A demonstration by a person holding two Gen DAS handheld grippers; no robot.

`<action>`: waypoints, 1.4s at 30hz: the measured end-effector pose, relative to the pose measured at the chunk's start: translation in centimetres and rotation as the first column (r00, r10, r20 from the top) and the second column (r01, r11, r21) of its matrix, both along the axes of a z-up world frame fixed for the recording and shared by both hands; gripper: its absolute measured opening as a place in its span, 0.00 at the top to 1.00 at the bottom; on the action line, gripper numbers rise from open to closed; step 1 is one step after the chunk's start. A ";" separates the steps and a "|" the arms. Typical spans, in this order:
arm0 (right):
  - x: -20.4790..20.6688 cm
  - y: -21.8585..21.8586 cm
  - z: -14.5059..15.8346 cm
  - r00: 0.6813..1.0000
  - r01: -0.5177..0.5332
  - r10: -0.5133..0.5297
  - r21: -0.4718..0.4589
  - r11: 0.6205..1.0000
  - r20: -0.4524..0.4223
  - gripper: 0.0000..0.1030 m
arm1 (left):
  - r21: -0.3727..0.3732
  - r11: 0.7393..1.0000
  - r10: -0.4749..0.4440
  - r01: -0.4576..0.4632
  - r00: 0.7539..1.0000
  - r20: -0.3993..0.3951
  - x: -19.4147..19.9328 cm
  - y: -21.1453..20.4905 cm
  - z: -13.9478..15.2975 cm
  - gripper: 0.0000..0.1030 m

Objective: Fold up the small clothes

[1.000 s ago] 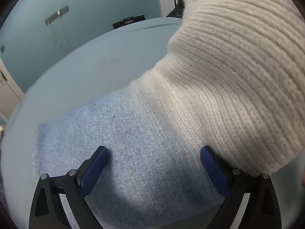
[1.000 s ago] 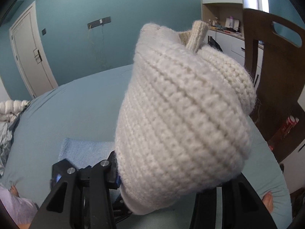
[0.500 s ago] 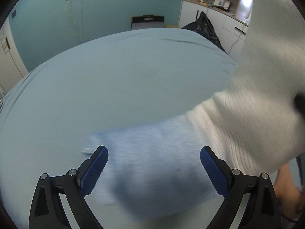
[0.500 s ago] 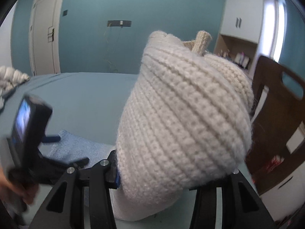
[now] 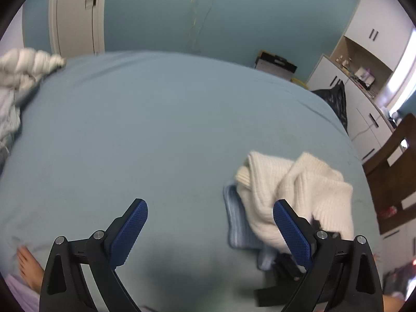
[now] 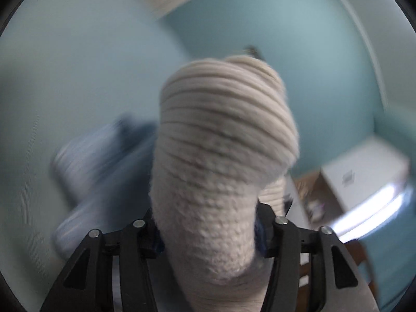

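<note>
While your left gripper (image 5: 210, 231) hangs over bare bed (image 5: 161, 130) with its blue fingers (image 5: 128, 234) spread wide and empty, the cream knit sweater (image 5: 293, 189) lies bunched at four o'clock in that view, on top of a folded light-blue cloth (image 5: 238, 223). Your right gripper (image 6: 208, 236) has just been opening, yet the sweater's thick roll (image 6: 223, 171) sits between its fingers, filling the gap; the blur hides whether the pads press it. That roll blocks most of the right view. One white heap of bedding (image 5: 26, 65) lies at ten o'clock, one dark bag (image 5: 335, 101) and white cabinets (image 5: 361, 83) at two o'clock, one wooden chair (image 5: 390, 171) at three, and a bare foot (image 5: 28, 267) at eight.
</note>
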State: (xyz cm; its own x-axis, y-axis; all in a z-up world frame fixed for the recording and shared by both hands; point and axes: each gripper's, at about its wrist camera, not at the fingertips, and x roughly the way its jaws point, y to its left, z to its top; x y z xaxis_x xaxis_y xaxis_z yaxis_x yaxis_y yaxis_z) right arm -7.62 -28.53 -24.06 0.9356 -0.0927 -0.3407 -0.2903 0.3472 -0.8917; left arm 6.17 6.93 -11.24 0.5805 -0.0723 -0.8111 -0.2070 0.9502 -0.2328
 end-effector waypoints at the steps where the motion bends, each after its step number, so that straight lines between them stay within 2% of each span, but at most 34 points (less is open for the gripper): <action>1: -0.8 0.3 -2.2 0.999 -0.033 0.036 -0.079 0.996 0.037 0.49 | 0.017 1.000 -0.010 0.010 1.000 -0.015 0.0 0.0 -0.4 0.05; 2: -1.9 0.5 -3.9 0.987 -0.083 0.103 -0.152 0.985 0.126 0.49 | 0.037 0.999 -0.013 0.013 1.000 -0.013 0.6 -1.0 -0.8 0.05; 3: -2.4 0.5 -4.4 0.977 -0.104 0.133 -0.173 0.979 0.168 0.47 | 0.060 0.998 -0.016 0.016 1.000 -0.003 0.9 -1.5 -0.9 0.05; 5: -2.5 0.4 -3.6 0.981 -0.112 0.136 -0.160 0.981 0.141 0.43 | 0.063 0.998 -0.019 0.018 1.000 0.015 1.5 0.1 -0.6 0.05; 7: -1.9 0.2 -1.9 0.993 -0.091 0.101 -0.134 0.987 0.063 0.29 | 0.049 0.999 -0.020 0.019 0.999 0.026 1.3 -0.2 -0.6 0.05; 9: -2.0 -0.5 1.5 0.991 -0.080 0.080 0.005 0.997 -0.112 0.19 | 0.048 0.999 -0.016 0.014 0.999 0.028 0.2 1.0 -0.3 0.05; 10: -2.3 -1.1 3.3 0.974 -0.075 0.095 0.105 0.992 -0.208 0.18 | 0.048 0.999 -0.016 0.014 0.999 0.029 0.0 1.2 0.1 0.05; 11: -2.7 -1.8 5.4 0.945 -0.057 0.123 0.218 0.974 -0.302 0.17 | 0.049 0.999 -0.014 0.012 0.999 0.029 -0.8 1.7 0.5 0.05; 12: -3.0 -2.7 7.2 0.903 -0.037 0.167 0.317 0.948 -0.395 0.17 | 0.053 0.999 -0.010 0.009 1.000 0.030 -1.0 1.8 0.8 0.05; 14: -3.0 -4.6 10.3 0.826 0.005 0.261 0.468 0.883 -0.500 0.17 | 0.055 0.998 -0.006 0.004 0.999 0.033 -0.9 1.7 1.3 0.05; 15: -2.6 -5.7 11.6 0.821 0.034 0.273 0.520 0.853 -0.502 0.17 | 0.054 0.999 -0.009 0.006 0.999 0.038 -0.8 1.5 1.5 0.05; 16: -1.9 -6.7 12.6 0.830 0.070 0.258 0.551 0.831 -0.494 0.17 | 0.056 0.998 -0.012 0.009 0.999 0.042 -0.8 1.3 1.6 0.05; 19: 2.6 -9.7 14.5 0.863 0.225 0.127 0.597 0.770 -0.488 0.17 | 0.066 0.997 -0.029 0.026 0.999 0.045 -0.9 0.9 1.5 0.05; 20: 4.7 -10.7 14.7 0.865 0.301 0.051 0.600 0.741 -0.498 0.17 | 0.071 0.997 -0.035 0.032 0.998 0.044 -0.9 0.7 1.5 0.05; 21: 6.1 -11.5 14.6 0.853 0.362 0.008 0.602 0.712 -0.522 0.17 | 0.078 0.996 -0.042 0.039 0.998 0.041 -0.6 0.3 1.4 0.05; 22: 7.5 -12.1 14.2 0.826 0.424 -0.019 0.600 0.678 -0.563 0.17 | 0.090 0.995 -0.053 0.050 0.998 0.036 -0.4 -0.1 1.1 0.05; 23: 9.0 -12.8 13.2 0.771 0.496 -0.020 0.581 0.646 -0.636 0.17 | 0.101 0.993 -0.065 0.061 0.997 0.035 -0.3 -0.4 1.0 0.05; 24: 9.4 -13.3 11.9 0.724 0.537 -0.006 0.559 0.632 -0.690 0.17 | 0.116 0.990 -0.078 0.074 0.996 0.033 -0.2 -0.8 0.9 0.05; 25: 9.5 -13.6 10.9 0.699 0.552 0.010 0.548 0.628 -0.716 0.16 | 0.135 0.987 -0.092 0.087 0.995 0.032 -0.2 -1.2 0.9 0.05; 27: 7.9 -13.0 10.5 0.755 0.471 0.018 0.562 0.680 -0.655 0.15 | 0.163 0.980 -0.119 0.112 0.992 0.034 -0.3 -1.8 1.1 0.05; 28: 6.9 -12.5 10.2 0.792 0.409 0.025 0.560 0.721 -0.610 0.15 | 0.175 0.977 -0.131 0.123 0.991 0.035 -0.3 -2.0 1.3 0.05; 29: 6.2 -12.5 9.7 0.809 0.381 0.028 0.560 0.736 -0.588 0.15 | 0.191 0.972 -0.145 0.135 0.989 0.035 -0.4 -2.5 1.4 0.05; 33: 3.8 -12.2 8.0 0.876 0.307 0.028 0.601 0.738 -0.481 0.14 | 0.236 0.955 -0.188 0.180 0.982 0.008 0.3 -4.5 1.4 0.05; 35: 2.2 -12.1 7.6 0.902 0.269 0.037 0.626 0.732 -0.431 0.14 | 0.231 0.953 -0.199 0.197 0.980 -0.014 0.9 -5.4 1.1 0.05; 37: 1.6 -12.3 7.3 0.911 0.260 0.041 0.650 0.714 -0.410 0.13 | 0.211 0.955 -0.206 0.208 0.978 -0.033 1.5 -6.1 0.6 0.05; 39: 1.3 -13.0 8.0 0.904 0.277 0.051 0.671 0.688 -0.425 0.12 | 0.201 0.954 -0.221 0.223 0.975 -0.034 1.8 -6.5 0.5 0.05; 40: 0.6 -14.0 8.6 0.891 0.296 0.058 0.674 0.677 -0.450 0.12 | 0.208 0.950 -0.233 0.234 0.972 -0.031 1.9 -6.9 0.6 0.05; 42: 1.7 -13.8 9.7 0.837 0.361 0.089 0.668 0.650 -0.540 0.12 | 0.236 0.938 -0.257 0.255 0.966 -0.023 2.1 -7.6 0.9 0.05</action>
State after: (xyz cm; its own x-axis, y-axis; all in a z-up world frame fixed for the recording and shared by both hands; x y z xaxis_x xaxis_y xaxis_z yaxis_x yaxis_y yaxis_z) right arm -5.92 -42.29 -14.41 0.6098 0.2805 -0.7413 -0.4837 0.8726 -0.0677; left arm 8.25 -0.65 -10.34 0.5743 -0.0278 -0.8182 0.0518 0.9987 0.0024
